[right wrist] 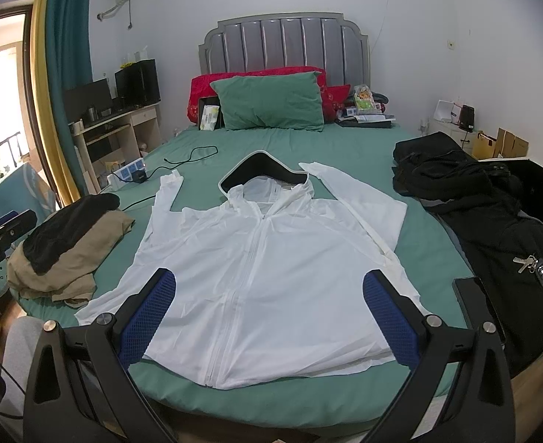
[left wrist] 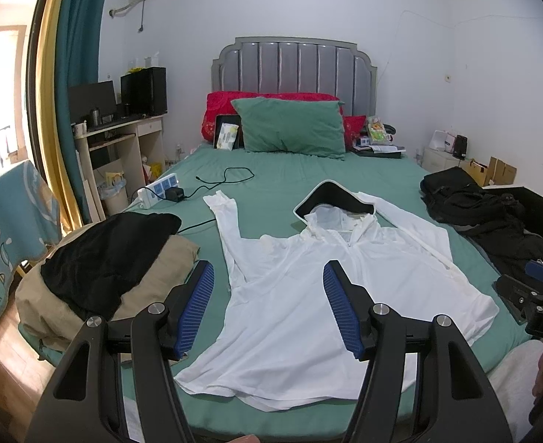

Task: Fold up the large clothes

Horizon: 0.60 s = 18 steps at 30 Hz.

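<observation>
A white zip-front hooded jacket [left wrist: 301,295] lies spread flat, front up, on the green bed [left wrist: 278,177], hood with a black brim toward the headboard. Its left sleeve stretches up the bed; its right sleeve is folded across the right side. It also fills the middle of the right wrist view [right wrist: 271,262]. My left gripper [left wrist: 267,277] is open and empty, held above the jacket's lower left part. My right gripper [right wrist: 269,284] is open and empty, held above the jacket's lower half near the hem.
A black and tan pile of folded clothes [left wrist: 101,265] sits at the bed's left edge. Black clothes [right wrist: 474,199], keys [right wrist: 533,265] and a phone [right wrist: 478,306] lie on the right. A power strip with a cable [left wrist: 160,188], pillows [left wrist: 293,125] and clutter lie further up.
</observation>
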### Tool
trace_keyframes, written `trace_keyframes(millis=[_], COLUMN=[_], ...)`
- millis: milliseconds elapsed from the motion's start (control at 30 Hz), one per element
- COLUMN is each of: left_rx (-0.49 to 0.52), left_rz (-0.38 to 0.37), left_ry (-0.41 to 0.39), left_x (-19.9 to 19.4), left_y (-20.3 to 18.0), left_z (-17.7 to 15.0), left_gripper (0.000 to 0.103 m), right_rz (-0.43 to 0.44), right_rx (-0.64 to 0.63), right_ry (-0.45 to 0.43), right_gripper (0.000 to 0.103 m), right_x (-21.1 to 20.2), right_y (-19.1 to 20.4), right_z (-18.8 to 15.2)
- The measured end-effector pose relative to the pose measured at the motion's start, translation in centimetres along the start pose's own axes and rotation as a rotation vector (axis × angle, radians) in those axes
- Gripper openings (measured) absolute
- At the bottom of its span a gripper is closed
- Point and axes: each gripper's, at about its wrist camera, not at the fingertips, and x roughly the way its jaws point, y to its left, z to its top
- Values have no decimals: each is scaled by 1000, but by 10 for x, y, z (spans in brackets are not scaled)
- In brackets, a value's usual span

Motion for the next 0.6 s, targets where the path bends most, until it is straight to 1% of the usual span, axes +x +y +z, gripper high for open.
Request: trace_keyframes(millis=[600], left_rx=[2], left_rz=[0], left_ry=[-4], left_x=[-1], left_y=[0], left_z=[0], left_gripper=[65], right_rz=[0], right_rx=[1], right_ry=[1], right_gripper=[101], right_x=[0], right_y=[0], right_z=[0])
